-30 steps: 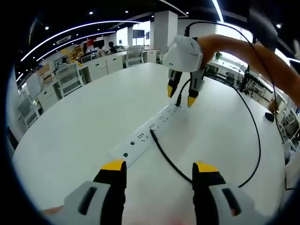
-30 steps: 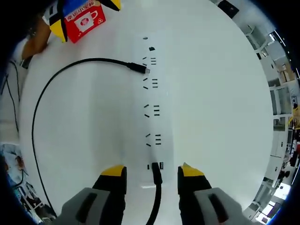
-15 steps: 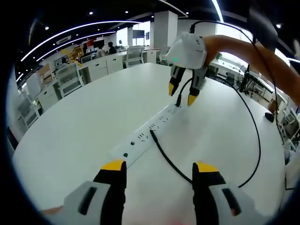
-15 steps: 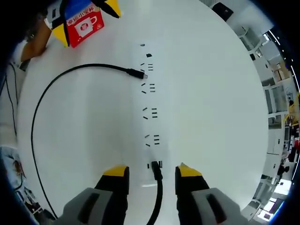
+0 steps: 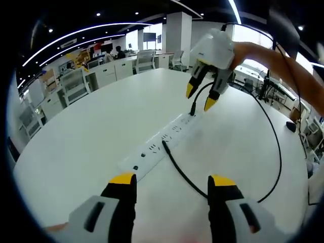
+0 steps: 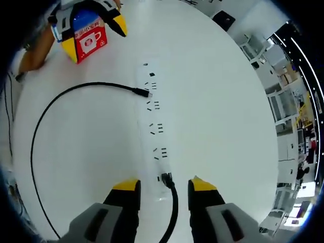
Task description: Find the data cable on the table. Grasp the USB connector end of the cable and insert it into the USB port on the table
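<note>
White power strip (image 5: 163, 139) – long, flat, plastic – is my landmark; it lies along the middle of the round white table (image 5: 86, 131). Thin black data cable (image 5: 273, 152): one connector end stands plugged into the strip's far end, seen from the left gripper view, at the USB port (image 6: 166, 178). From there the cable runs up between the jaws of my right gripper (image 5: 200, 98), which hangs above that end of the strip, yellow tips spread apart, touching nothing. The cable then sweeps in a wide loop over the table beside the strip, and its other small metal connector (image 6: 144, 92) lies on the strip's edge near the middle sockets.

My left gripper (image 5: 171, 181) sits low over the table, short of the strip's near end – jaws spread wide, nothing between them. In the right gripper view the left gripper (image 6: 96, 25) shows beyond the strip's opposite end, with a red and blue label bearing a cup drawing on its body.

Office desks and chairs (image 5: 76, 83) stand well beyond the table.
</note>
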`<act>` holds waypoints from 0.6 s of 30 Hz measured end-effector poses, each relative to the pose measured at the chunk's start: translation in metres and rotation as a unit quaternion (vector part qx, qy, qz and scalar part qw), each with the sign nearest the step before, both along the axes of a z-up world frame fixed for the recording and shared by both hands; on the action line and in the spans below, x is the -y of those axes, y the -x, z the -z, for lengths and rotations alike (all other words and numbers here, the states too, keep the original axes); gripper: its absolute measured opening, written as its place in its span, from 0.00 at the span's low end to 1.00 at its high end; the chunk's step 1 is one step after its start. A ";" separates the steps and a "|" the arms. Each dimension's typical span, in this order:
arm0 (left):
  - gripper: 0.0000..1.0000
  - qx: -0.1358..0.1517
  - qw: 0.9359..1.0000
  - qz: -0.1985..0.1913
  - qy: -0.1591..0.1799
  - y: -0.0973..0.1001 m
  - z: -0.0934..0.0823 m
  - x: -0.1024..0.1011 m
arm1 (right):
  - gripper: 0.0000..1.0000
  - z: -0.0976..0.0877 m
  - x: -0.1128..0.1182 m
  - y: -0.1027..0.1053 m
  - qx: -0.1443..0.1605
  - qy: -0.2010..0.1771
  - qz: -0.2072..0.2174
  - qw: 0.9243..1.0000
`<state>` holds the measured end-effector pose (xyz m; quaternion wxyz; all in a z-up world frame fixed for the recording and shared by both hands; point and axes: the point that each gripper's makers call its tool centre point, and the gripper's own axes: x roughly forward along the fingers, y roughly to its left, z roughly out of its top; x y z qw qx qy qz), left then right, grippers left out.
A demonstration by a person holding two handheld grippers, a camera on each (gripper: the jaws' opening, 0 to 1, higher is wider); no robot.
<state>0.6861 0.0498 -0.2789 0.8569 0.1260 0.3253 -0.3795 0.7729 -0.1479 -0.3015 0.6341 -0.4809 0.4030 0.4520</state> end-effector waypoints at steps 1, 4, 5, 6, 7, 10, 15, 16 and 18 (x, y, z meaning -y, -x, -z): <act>0.57 0.000 1.000 0.000 0.000 0.000 0.000 0.000 | 0.40 -0.002 0.001 0.002 0.004 -0.006 0.000 1.000; 0.57 0.000 1.000 0.000 0.000 0.000 0.000 0.000 | 0.40 -0.006 0.003 0.001 0.016 -0.024 0.010 1.000; 0.57 0.000 1.000 0.000 0.000 0.000 0.000 0.000 | 0.40 -0.008 0.004 0.001 0.022 -0.031 0.014 0.999; 0.57 0.000 1.000 0.000 0.000 0.000 0.000 0.001 | 0.40 -0.010 0.005 0.000 0.027 -0.038 0.018 0.999; 0.57 0.000 1.000 0.000 0.000 0.000 0.000 0.001 | 0.40 -0.012 0.005 0.000 0.036 -0.049 0.022 0.998; 0.57 0.000 1.000 0.000 0.000 0.000 0.000 0.001 | 0.40 -0.021 0.005 0.002 0.063 -0.085 0.039 0.994; 0.57 0.001 1.000 0.000 0.001 0.000 -0.001 0.001 | 0.38 -0.036 0.013 0.006 0.099 -0.139 0.070 0.983; 0.57 0.000 1.000 0.000 0.001 0.000 -0.001 0.001 | 0.38 -0.039 0.013 0.007 0.104 -0.150 0.075 0.980; 0.57 0.000 1.000 0.000 0.000 0.000 -0.001 0.001 | 0.38 -0.046 0.015 0.013 0.116 -0.172 0.085 0.975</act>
